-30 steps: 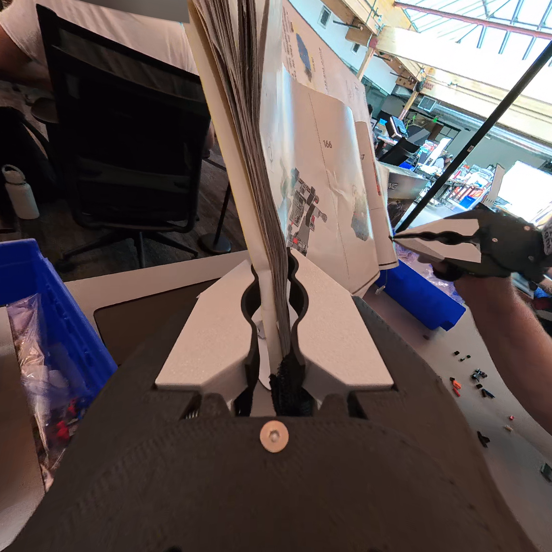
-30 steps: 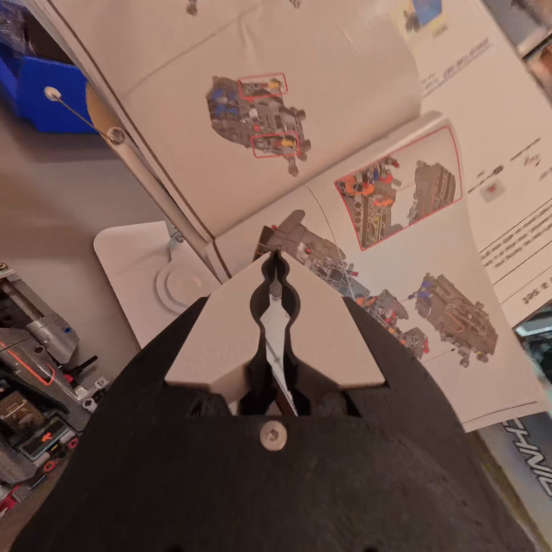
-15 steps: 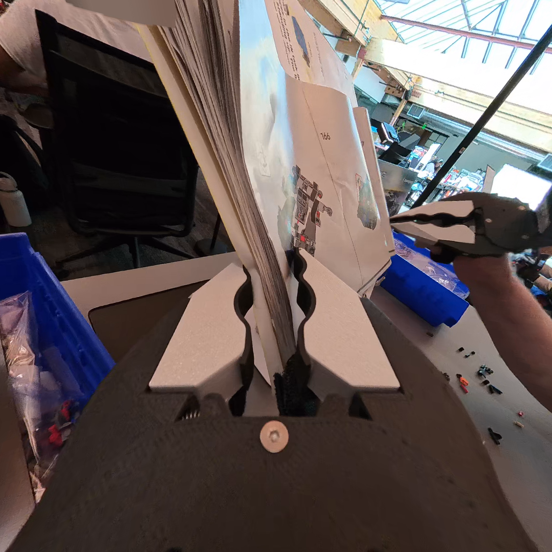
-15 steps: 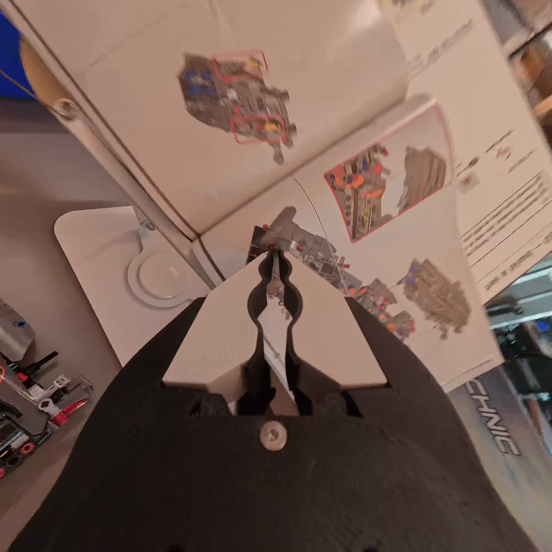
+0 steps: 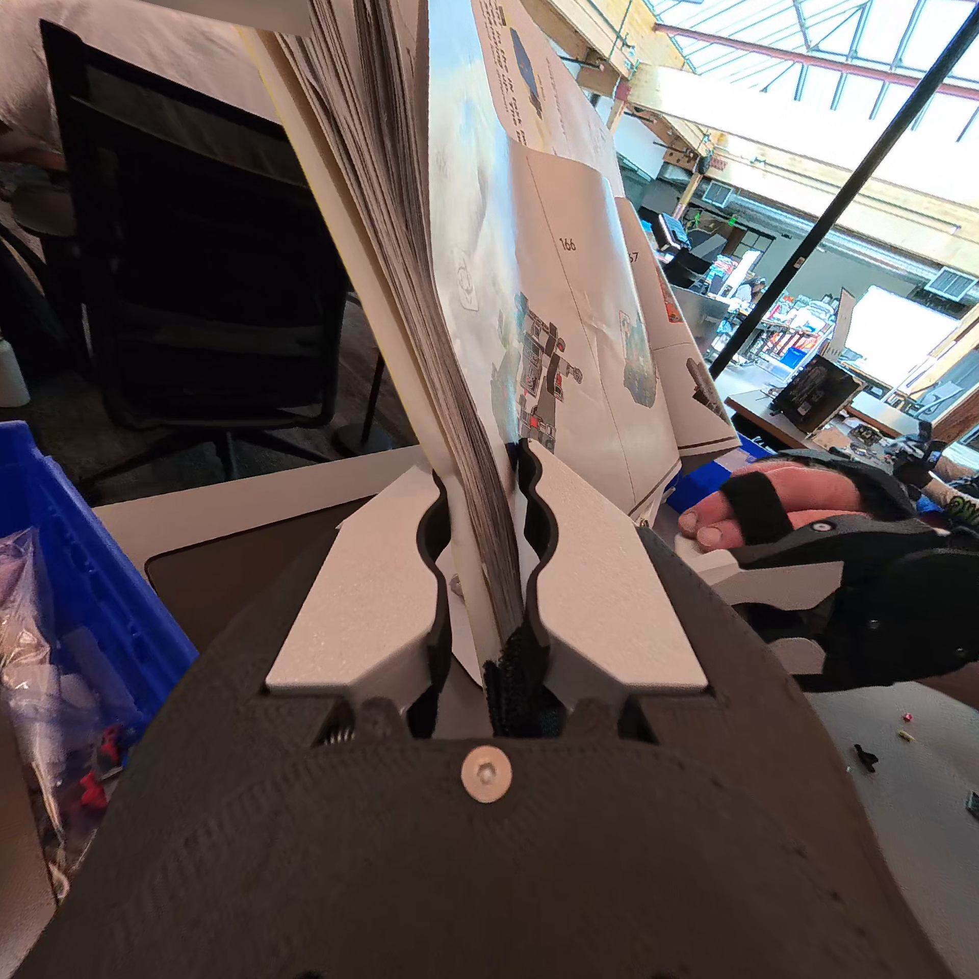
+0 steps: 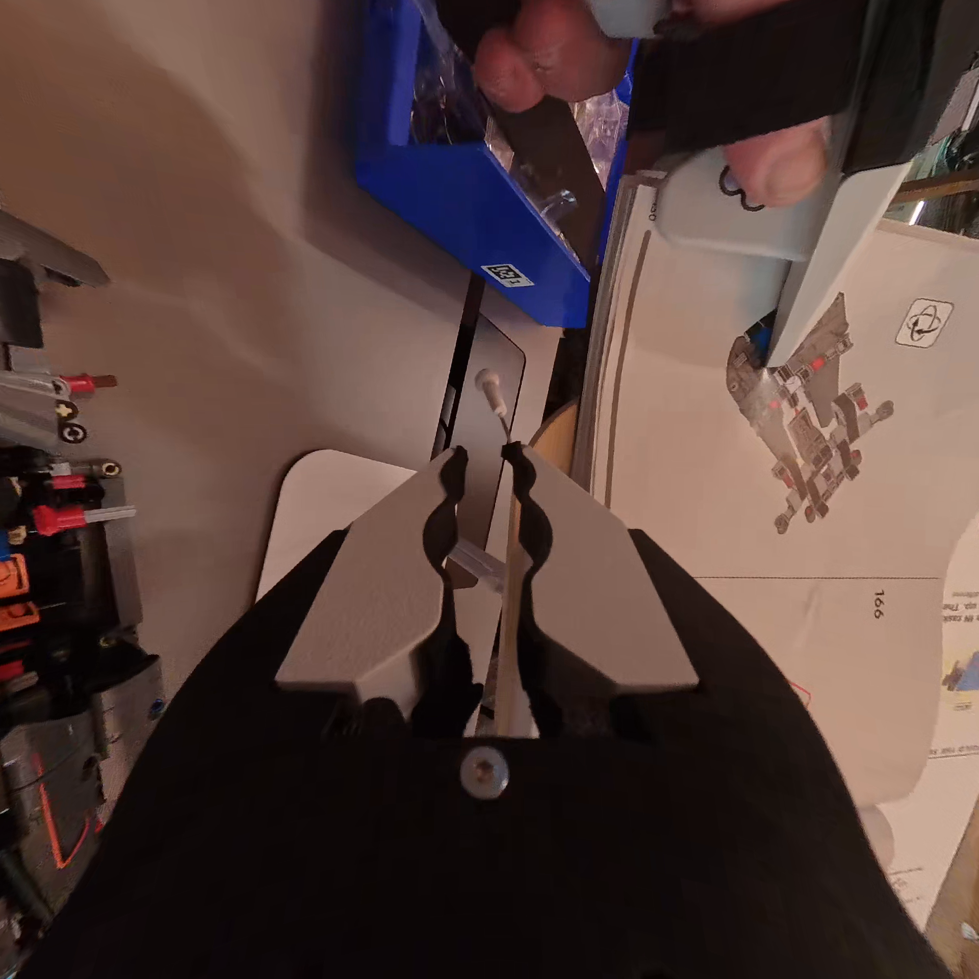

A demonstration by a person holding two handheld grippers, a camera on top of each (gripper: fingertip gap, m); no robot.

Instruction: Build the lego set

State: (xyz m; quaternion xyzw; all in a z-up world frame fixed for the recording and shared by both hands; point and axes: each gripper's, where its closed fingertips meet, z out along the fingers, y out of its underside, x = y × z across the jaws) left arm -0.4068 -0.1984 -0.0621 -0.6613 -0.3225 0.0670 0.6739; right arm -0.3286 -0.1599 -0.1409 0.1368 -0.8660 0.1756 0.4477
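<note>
Though thick, the instruction booklet looked floppy, upright on its stand with the left gripper clamping its page stack; the right gripper stood spread, empty

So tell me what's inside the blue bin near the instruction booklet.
The blue bin holds clear plastic bags. A hand and the left gripper cover much of its opening, so the bags' contents can't be made out.
</note>
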